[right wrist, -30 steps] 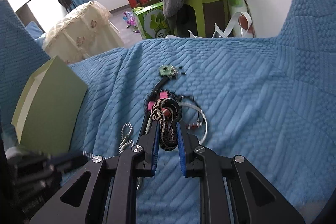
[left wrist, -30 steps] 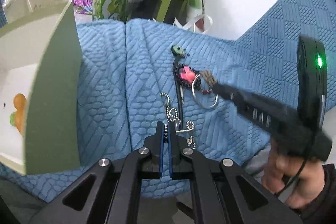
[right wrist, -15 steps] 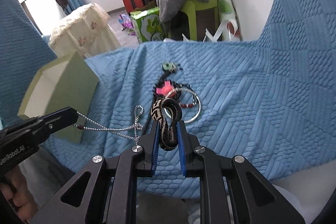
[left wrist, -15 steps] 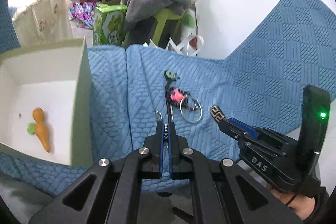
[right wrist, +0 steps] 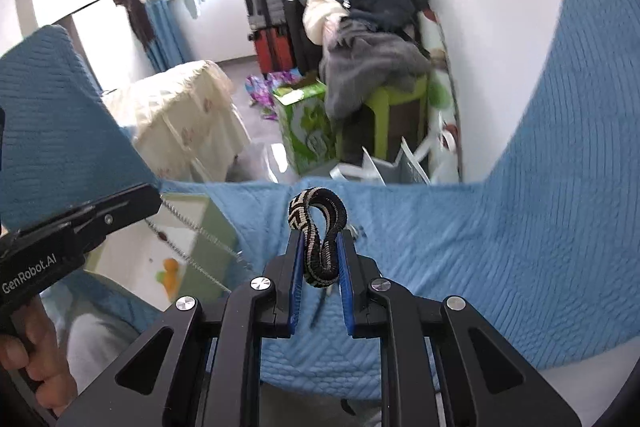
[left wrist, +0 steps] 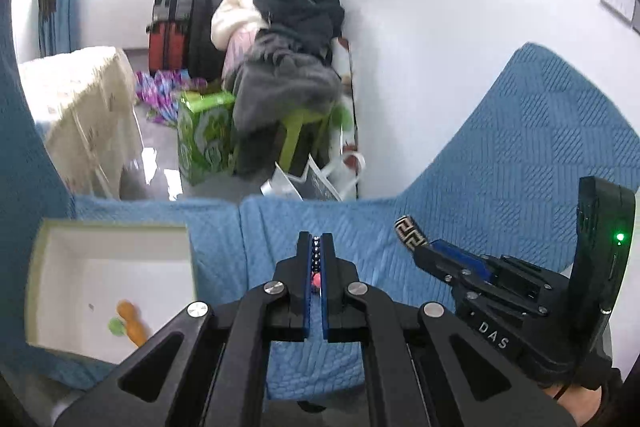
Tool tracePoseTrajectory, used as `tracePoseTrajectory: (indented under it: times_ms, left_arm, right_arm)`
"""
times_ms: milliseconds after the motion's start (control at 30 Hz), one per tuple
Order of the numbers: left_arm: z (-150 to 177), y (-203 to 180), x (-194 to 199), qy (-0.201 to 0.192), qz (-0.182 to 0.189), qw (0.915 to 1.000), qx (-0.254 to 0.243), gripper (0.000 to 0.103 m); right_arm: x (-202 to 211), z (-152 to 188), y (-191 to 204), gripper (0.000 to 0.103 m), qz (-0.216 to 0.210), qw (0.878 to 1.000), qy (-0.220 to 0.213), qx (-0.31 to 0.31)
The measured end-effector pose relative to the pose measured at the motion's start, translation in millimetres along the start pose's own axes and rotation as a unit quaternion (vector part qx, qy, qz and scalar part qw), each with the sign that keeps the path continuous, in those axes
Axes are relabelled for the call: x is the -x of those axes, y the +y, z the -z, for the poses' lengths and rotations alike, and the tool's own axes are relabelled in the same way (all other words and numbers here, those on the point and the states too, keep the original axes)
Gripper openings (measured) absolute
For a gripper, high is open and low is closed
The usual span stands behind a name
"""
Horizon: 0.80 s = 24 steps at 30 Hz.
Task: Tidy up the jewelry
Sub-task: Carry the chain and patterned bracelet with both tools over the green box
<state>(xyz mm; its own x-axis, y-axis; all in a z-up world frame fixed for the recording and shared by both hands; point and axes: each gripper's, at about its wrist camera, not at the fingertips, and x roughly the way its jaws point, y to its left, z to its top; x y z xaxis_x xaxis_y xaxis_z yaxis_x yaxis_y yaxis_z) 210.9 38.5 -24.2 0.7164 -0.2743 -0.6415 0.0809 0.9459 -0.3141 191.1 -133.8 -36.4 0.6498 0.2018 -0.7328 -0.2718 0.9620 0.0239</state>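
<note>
Right wrist view shows the left gripper (right wrist: 158, 197) clamped on the bead chain (right wrist: 192, 241) hanging above the box (right wrist: 208, 227) at the blanket's (right wrist: 480, 247) left edge, nearer than the right gripper (right wrist: 320, 247), which pinches the woven bracelet (right wrist: 318, 227).

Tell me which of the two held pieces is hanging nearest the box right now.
The bead chain in the left gripper drapes just above the green box. The black-and-cream woven bracelet in the right gripper sits over the blue cover.

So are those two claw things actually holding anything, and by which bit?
Yes. The left gripper pinches a beaded chain near one end; the rest dangles. The right gripper clamps a woven patterned band by its lower loop.
</note>
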Motion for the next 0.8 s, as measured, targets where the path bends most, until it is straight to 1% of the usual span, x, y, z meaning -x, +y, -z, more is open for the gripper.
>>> tracePoseTrajectory:
  times_ms: [133,200,333,433,500,533,667,733,800]
  left_arm:
    - [-31.2,3.9,22.0,-0.009,-0.008,0.9999,-0.004,0.0]
    - [-49.7,8.7,35.8,-0.02,-0.023,0.9995,-0.012,0.0]
    - [-75.9,25.6,63.8,-0.04,-0.036,0.9985,-0.008,0.001]
    - [-90.6,41.9,84.7,-0.047,-0.062,0.997,-0.01,0.001]
    - [-98.0,53.3,98.6,-0.055,-0.093,0.9941,-0.009,0.001]
    - [-100.2,60.5,104.8,-0.058,-0.102,0.9931,-0.008,0.001]
    - [-97.1,92.4,114.7,-0.062,-0.111,0.9918,0.012,0.001]
    - [-89.4,111.8,113.0,-0.055,-0.116,0.9915,0.023,0.001]
    - [-78.9,133.1,106.5,-0.04,-0.113,0.9917,0.046,0.001]
  right_arm:
    - [14.7,-32.9,17.4,0.013,-0.016,1.0,-0.021,0.004]
    - [21.4,-46.9,27.6,0.013,-0.024,0.999,-0.031,0.01]
    - [29.2,-73.2,53.9,0.013,-0.046,0.998,-0.047,0.021]
    - [31.6,-87.0,74.4,0.013,-0.056,0.996,-0.053,0.034]
    - [31.8,-91.1,89.5,0.014,-0.063,0.995,-0.059,0.048]
    - [28.5,-92.6,98.7,0.014,-0.075,0.994,-0.056,0.055]
    - [14.3,-89.5,125.3,0.014,-0.095,0.992,-0.038,0.068]
    - [1.3,-83.0,137.9,0.014,-0.103,0.992,-0.024,0.071]
    - [-14.2,-70.2,147.9,0.014,-0.109,0.991,-0.004,0.073]
